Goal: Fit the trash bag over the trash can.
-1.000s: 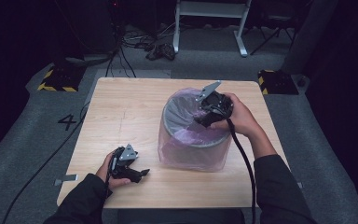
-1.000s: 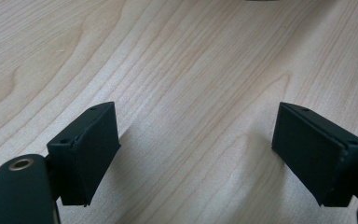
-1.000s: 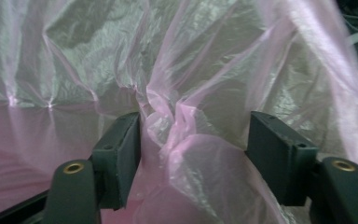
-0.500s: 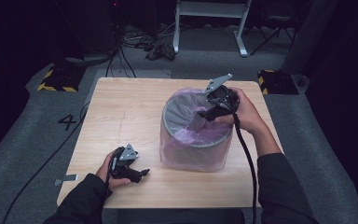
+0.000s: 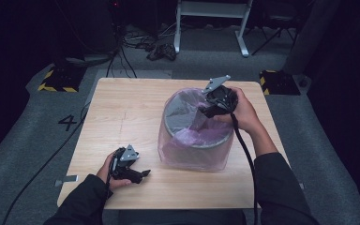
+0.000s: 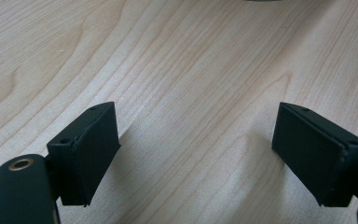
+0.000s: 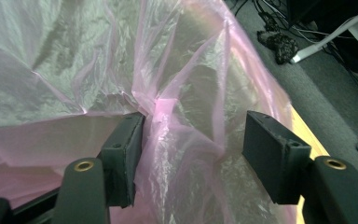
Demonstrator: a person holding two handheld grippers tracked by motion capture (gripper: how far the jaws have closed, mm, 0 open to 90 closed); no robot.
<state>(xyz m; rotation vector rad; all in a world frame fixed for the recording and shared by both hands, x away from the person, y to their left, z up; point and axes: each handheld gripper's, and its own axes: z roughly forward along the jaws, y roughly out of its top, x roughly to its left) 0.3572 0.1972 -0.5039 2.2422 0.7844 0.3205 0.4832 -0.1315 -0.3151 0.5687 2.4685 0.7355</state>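
Dark floor and tangled cables were seen beyond the far edge of the wooden counter (image 5: 122,117), whose left half and near-left corner were left bare. A grey bin (image 5: 194,126) lined with a pink plastic bag (image 5: 192,150) was stood right of the counter's middle, close to the right edge, with a strip of bare wood kept between it and the near edge. The bag was draped over the bin's rim and down its outer wall.

At the bin's far-right rim the right gripper (image 5: 205,111) was held from the right side, pointed inward and slightly down over the opening, the forearm brought in along the right edge. In the right gripper view, a loose fold of the bag (image 7: 177,140) was seen between the jaws; the jaws had just been closing, yet a gap remained and the film was not pinched.

Near the near-left corner the left gripper (image 5: 143,174) was rested low on the counter, pointed toward the bin and well apart from it. Its jaws were spread, with bare wood (image 6: 191,93) between them.
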